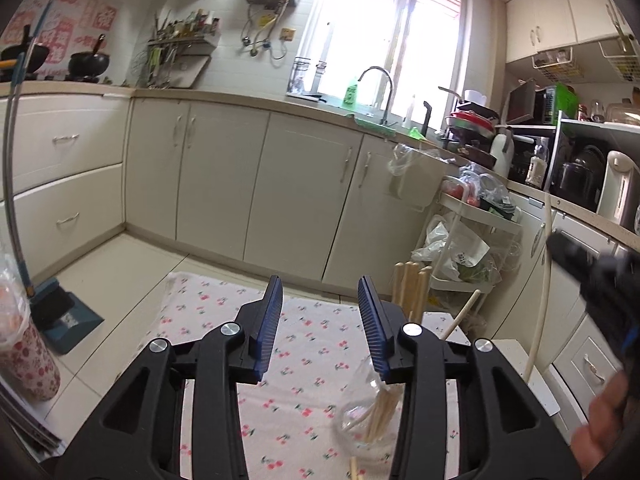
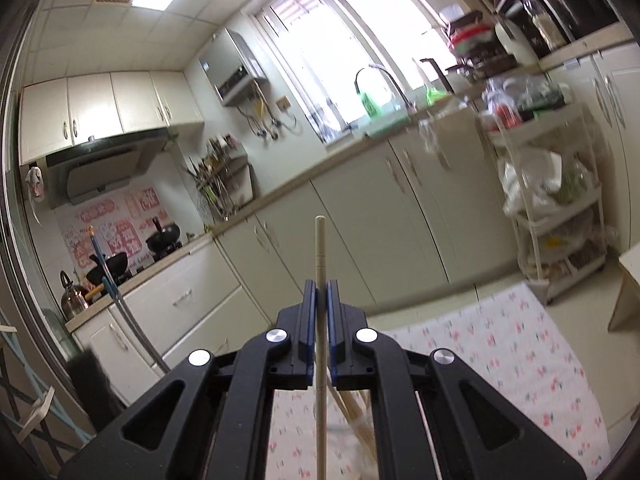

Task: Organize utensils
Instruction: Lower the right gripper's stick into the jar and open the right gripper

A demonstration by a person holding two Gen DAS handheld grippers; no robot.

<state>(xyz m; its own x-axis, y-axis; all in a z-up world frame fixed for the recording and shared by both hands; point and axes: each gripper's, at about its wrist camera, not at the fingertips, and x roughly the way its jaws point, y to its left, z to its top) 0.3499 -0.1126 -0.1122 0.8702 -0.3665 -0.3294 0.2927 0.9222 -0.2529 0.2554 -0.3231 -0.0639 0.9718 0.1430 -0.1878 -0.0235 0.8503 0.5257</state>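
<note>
My left gripper (image 1: 320,284) stands open over the flowered tablecloth (image 1: 312,340), with nothing between its fingers. Just to its lower right is a clear glass jar (image 1: 360,420) holding several pale wooden chopsticks (image 1: 412,292); the right finger hides part of it. At the right edge of the left wrist view, the right gripper (image 1: 592,268) is blurred and carries one long pale chopstick (image 1: 542,280). In the right wrist view my right gripper (image 2: 320,292) is shut on that chopstick (image 2: 320,248), which stands upright. The other chopsticks (image 2: 352,412) show blurred below it.
A blue dustpan and broom (image 1: 68,320) stand on the floor at left, beside a patterned cup (image 1: 28,360). A white trolley (image 1: 472,240) full of bags stands at the right by the cabinets (image 1: 280,184). A person's hand (image 1: 604,420) shows at the lower right.
</note>
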